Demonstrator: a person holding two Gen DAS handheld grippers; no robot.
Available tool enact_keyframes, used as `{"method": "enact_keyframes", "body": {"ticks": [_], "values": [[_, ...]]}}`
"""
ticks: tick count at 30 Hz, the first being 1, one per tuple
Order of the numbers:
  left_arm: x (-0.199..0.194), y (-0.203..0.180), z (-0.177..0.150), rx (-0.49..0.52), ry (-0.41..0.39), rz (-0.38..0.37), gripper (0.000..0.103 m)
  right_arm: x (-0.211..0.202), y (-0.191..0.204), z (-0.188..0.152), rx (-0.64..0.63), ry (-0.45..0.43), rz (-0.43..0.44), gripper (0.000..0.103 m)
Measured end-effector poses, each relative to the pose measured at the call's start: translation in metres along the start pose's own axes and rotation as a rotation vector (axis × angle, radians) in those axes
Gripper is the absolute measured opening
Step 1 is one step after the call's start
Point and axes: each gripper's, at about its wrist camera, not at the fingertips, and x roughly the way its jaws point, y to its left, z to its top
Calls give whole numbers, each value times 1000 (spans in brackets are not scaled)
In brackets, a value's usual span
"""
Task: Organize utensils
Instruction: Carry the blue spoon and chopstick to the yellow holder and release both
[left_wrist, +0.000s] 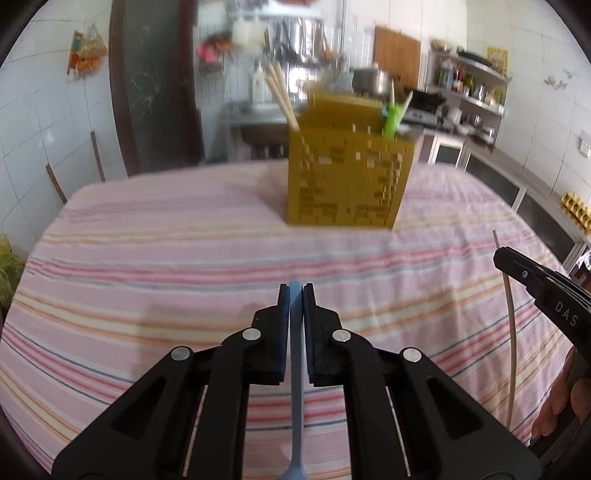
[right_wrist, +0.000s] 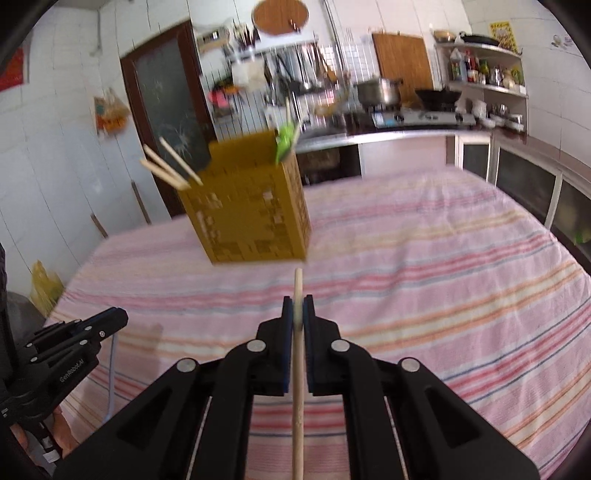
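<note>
A yellow slotted utensil holder (left_wrist: 347, 173) stands on the striped tablecloth (left_wrist: 184, 266), with wooden chopsticks (left_wrist: 281, 96) leaning out on its left and a green utensil (left_wrist: 393, 117) on its right. My left gripper (left_wrist: 296, 291) is shut on a blue spoon (left_wrist: 296, 369), handle pointing forward, short of the holder. My right gripper (right_wrist: 298, 306) is shut on a pale wooden chopstick (right_wrist: 298, 369), with the holder (right_wrist: 247, 206) ahead and slightly left. The right gripper also shows at the right edge of the left wrist view (left_wrist: 496, 258), and the left gripper at the left edge of the right wrist view (right_wrist: 120, 319).
The table is covered in pink striped cloth (right_wrist: 443, 258). Behind it are a kitchen counter with a stove (right_wrist: 421, 118), a pot (right_wrist: 378, 92), shelves with bottles (right_wrist: 484, 74) and a dark door (right_wrist: 166, 114). Cabinets (right_wrist: 524, 177) run along the right.
</note>
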Motion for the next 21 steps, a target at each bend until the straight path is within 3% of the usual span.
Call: {"method": "enact_keyframes", "body": {"ticks": [16,21], "values": [[-46,16,15,-1,-197,11,6,-45,17,20,-50,-256,-17,6],[-56,18,41,-8,-249,-6,6,-60,24,42,-47,-356,-12,6]]}}
